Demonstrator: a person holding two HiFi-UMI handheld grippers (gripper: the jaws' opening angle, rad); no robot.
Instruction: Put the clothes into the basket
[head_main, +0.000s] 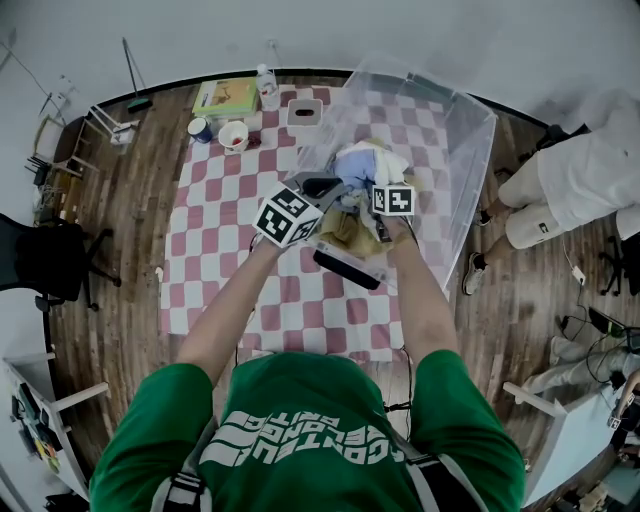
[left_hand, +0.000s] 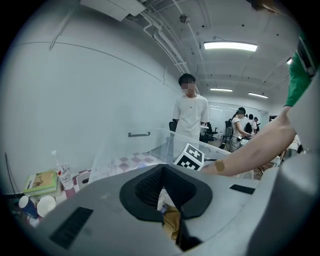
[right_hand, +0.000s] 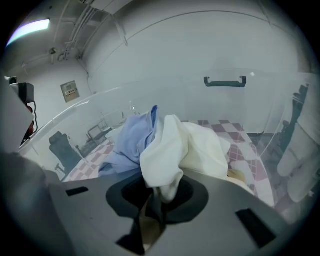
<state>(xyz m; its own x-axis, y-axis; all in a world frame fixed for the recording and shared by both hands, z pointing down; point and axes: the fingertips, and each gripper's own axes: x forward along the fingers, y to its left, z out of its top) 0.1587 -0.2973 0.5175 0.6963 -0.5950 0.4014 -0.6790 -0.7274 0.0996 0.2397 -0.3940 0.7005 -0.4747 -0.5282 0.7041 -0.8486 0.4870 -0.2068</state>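
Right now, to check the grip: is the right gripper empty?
No, a white cloth hangs pinched between the jaws of the right gripper.

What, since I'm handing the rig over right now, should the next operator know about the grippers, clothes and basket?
Left gripper: shut on the tan garment, at the near edge of the clear basket.
Right gripper: shut on the white garment, inside the basket walls.
Blue garment: lying in the basket beside the white one.
Done: all the clothes in view are at or in the basket.
Left: let go of both held pieces inside, then withdraw.
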